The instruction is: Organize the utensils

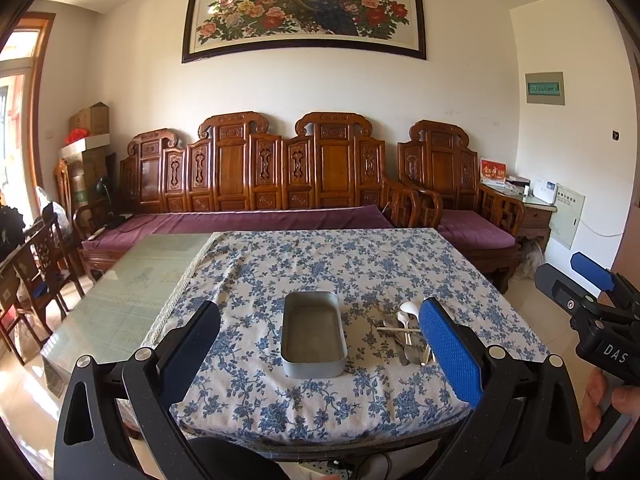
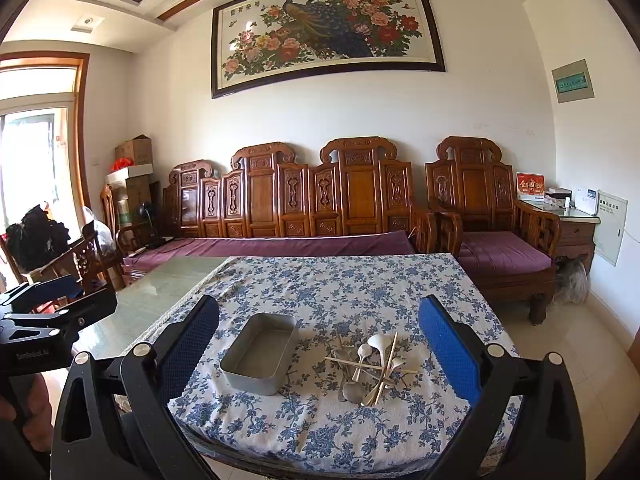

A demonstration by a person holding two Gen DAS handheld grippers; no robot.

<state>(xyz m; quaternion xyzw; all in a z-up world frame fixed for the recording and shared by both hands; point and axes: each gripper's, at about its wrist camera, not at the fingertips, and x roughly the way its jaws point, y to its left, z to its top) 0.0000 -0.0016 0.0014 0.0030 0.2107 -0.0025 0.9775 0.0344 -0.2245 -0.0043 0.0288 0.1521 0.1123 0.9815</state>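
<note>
Left tongs: my left tongs (image 1: 320, 344) spread wide, holding nothing, above the near edge of the surface (image 1: 320, 408).
Right tongs: my right tongs (image 2: 320, 344) equally wide, nothing held.
Tin: grey rectangular metal tin (image 1: 313, 333), open top, on the blue-flowered white cloth, toward the near edge.
Utensils: crossed heap of metal spoons, white spoons and pale chopsticks (image 2: 370, 364), just beside the tin, toward the right edge.

Each black two-finger gripper, left (image 1: 320, 344) and right (image 2: 320, 344), carries blue textured finger pads (image 1: 450, 350), silver pivot screws and white lettering behind the fingers.
</note>
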